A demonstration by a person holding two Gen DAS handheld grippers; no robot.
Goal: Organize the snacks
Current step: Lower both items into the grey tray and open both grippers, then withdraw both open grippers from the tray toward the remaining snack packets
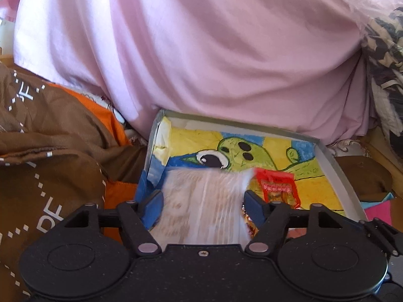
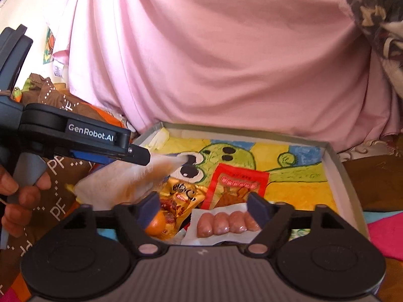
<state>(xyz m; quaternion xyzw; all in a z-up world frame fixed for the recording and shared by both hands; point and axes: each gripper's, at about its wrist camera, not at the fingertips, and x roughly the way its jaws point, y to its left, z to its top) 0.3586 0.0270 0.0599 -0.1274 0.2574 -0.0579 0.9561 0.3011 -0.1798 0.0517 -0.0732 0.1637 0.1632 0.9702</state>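
- The left gripper grips a pale, translucent snack packet between its two blue pads; the packet fills the gap, and motion blur hides its print.
- In the right wrist view that packet hangs from the left gripper over the left edge of the shallow box, partly above the box floor and partly outside it.
- The packet's long axis runs away from the left fingers toward the far wall of the box, so I judge the drop point lies straight ahead of those fingers and a little down.
- The right gripper is spread wide and holds nothing; the sausage pack lies flat in the box, seen between the fingers with its long axis crossing the gap.
- I cannot tell whether the right pads touch the sausage pack or hover above it.
- The gold wrapper and red sachet lie in the box just beyond, and an orange round snack sits beside the right gripper's left finger.
- The left hand is nearer the box's left wall, and the right one sits over the near middle.
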